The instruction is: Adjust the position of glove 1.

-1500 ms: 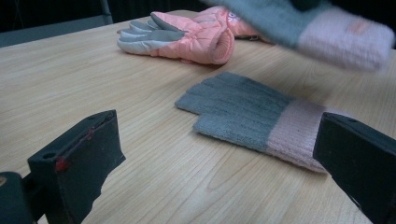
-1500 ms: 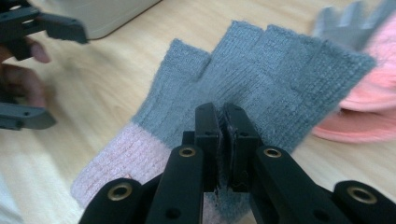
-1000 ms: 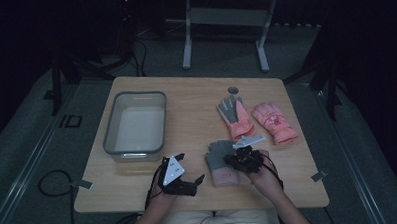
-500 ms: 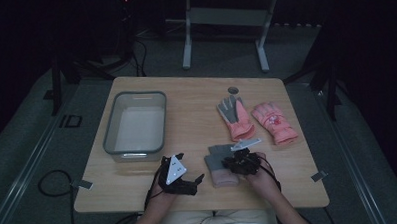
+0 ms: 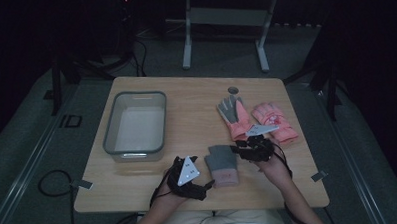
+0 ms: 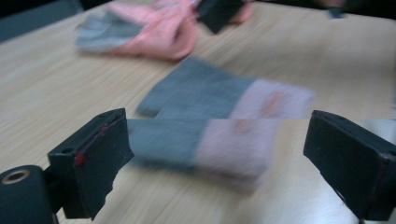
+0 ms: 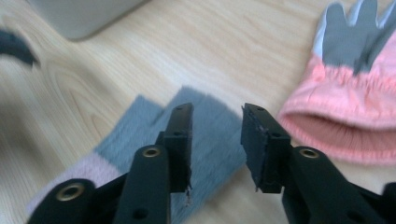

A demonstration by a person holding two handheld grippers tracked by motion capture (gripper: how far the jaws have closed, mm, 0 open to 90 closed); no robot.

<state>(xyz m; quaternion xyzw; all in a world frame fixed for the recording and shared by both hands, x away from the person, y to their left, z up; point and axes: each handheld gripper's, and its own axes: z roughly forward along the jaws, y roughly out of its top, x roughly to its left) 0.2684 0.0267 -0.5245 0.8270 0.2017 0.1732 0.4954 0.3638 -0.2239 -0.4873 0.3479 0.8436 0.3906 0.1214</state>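
Dim room, wooden table (image 5: 196, 97); left gripper (image 6: 224, 154) fingers wide apart, right gripper (image 7: 215, 140) fingers slightly apart.

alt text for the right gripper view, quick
The right gripper, its two black jaws slightly apart, hangs over a grey and pink folded glove on a wooden table. A pink glove lies at right.

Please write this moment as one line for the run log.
left gripper: open, facing folded grey-pink glove | right gripper: open, empty, over its grey end | pink glove pair: on table | bin: empty
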